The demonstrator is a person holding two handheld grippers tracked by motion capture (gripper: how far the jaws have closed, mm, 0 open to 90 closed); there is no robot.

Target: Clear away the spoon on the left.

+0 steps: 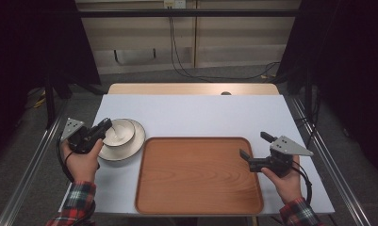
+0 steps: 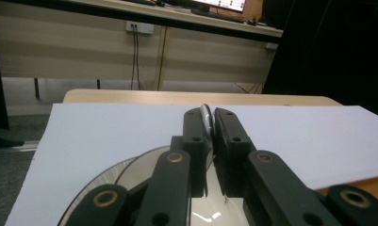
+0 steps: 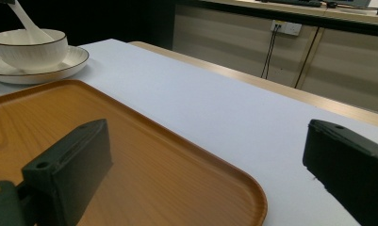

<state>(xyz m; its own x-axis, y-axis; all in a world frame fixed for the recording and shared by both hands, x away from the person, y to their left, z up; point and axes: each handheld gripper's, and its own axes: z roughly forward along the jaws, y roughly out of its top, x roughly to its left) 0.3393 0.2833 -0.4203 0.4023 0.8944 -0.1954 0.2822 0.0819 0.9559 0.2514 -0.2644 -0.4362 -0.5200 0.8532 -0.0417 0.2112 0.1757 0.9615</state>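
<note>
While right gripper (image 1: 255, 150) gapes, left gripper (image 2: 209, 123) jaws pinch spoon handle (image 2: 206, 114).

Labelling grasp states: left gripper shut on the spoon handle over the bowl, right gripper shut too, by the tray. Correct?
Not quite. The right gripper is open, as the right gripper view shows. The left gripper is shut on the spoon over the bowl, and the tray is there.

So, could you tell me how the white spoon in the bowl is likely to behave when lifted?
The spoon looks like glazed ceramic: probably stiff, likely slippery between the left gripper jaws pinching its thin handle. Probably fragile if it knocks the bowl.
</note>
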